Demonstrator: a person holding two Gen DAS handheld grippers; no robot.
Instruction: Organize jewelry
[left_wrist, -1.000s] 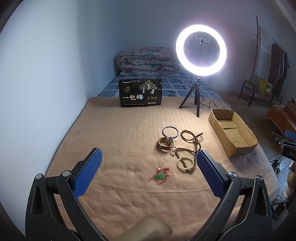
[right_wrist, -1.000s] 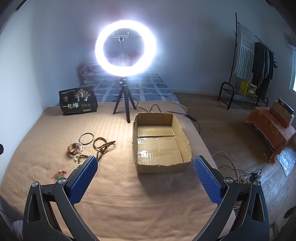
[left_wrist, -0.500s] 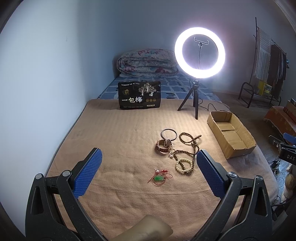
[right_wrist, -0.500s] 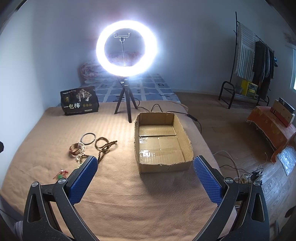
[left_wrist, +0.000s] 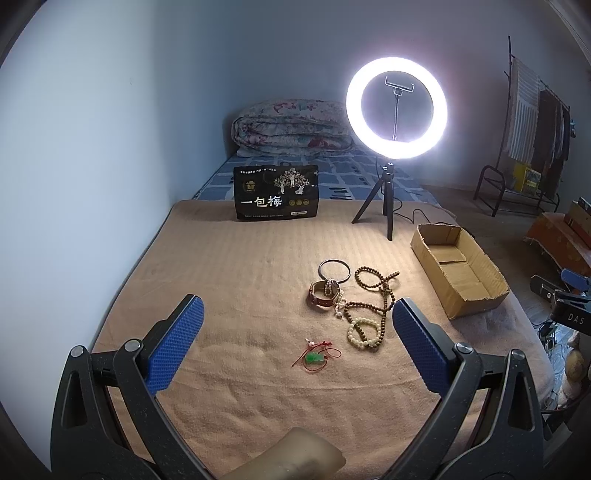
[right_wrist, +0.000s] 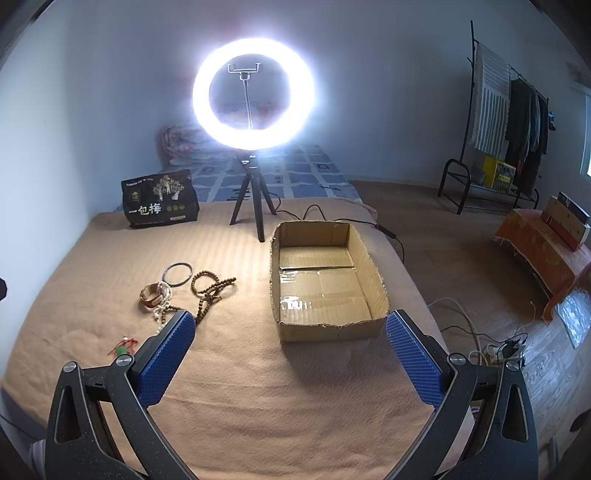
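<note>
Jewelry lies in a loose cluster on the tan blanket (left_wrist: 236, 266): a thin dark bangle (left_wrist: 334, 270), a brown bracelet (left_wrist: 324, 294), a long brown bead string (left_wrist: 380, 291), a pale bead bracelet (left_wrist: 362, 333) and a green pendant on red cord (left_wrist: 314, 357). My left gripper (left_wrist: 295, 314) is open and empty, held above the blanket just short of the pendant. My right gripper (right_wrist: 290, 326) is open and empty, facing the near wall of the empty cardboard box (right_wrist: 325, 326). The cluster (right_wrist: 207, 291) sits left of the box. The box also shows in the left wrist view (left_wrist: 458, 273).
A lit ring light on a tripod (left_wrist: 396, 110) stands behind the jewelry, its cable trailing right. A black snack bag (left_wrist: 276, 192) stands at the back. A folded quilt (left_wrist: 291, 127) lies beyond. The bed's right edge drops to a wooden floor (right_wrist: 480, 258) with cables.
Both grippers have drifted slightly, so the jewelry and box shift a little in view. Both stay open and empty. Nothing on the blanket has moved.
</note>
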